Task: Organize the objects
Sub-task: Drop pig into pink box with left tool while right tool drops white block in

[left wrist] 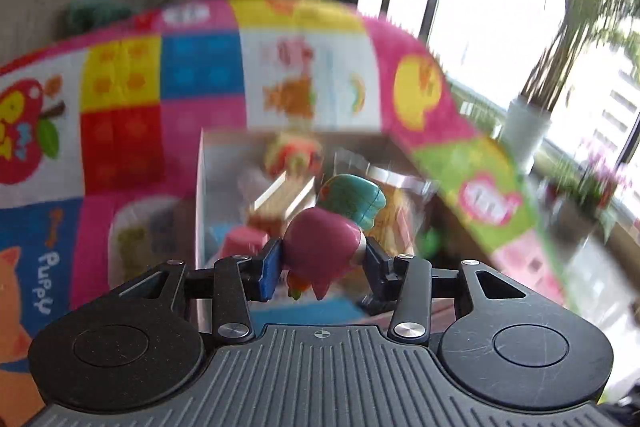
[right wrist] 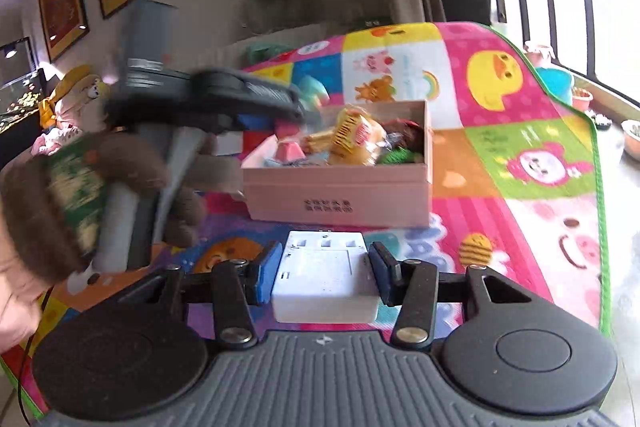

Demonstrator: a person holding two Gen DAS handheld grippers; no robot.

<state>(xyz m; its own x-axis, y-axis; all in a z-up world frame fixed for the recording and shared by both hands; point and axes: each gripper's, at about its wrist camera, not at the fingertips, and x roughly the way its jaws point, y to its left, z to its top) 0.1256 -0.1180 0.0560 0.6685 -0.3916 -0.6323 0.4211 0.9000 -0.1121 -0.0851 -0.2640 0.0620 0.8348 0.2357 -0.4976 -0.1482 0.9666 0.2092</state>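
Pink box [right wrist: 340, 193]: centre of the right view, full of toys.
Left gripper [left wrist: 322, 267]: clamps a magenta toy [left wrist: 320, 247] (teal-topped).
Right gripper [right wrist: 324, 273]: grips a white socket block [right wrist: 324, 275].

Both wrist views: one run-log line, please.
left gripper: shut on toy over box | right gripper: shut on adapter | mat
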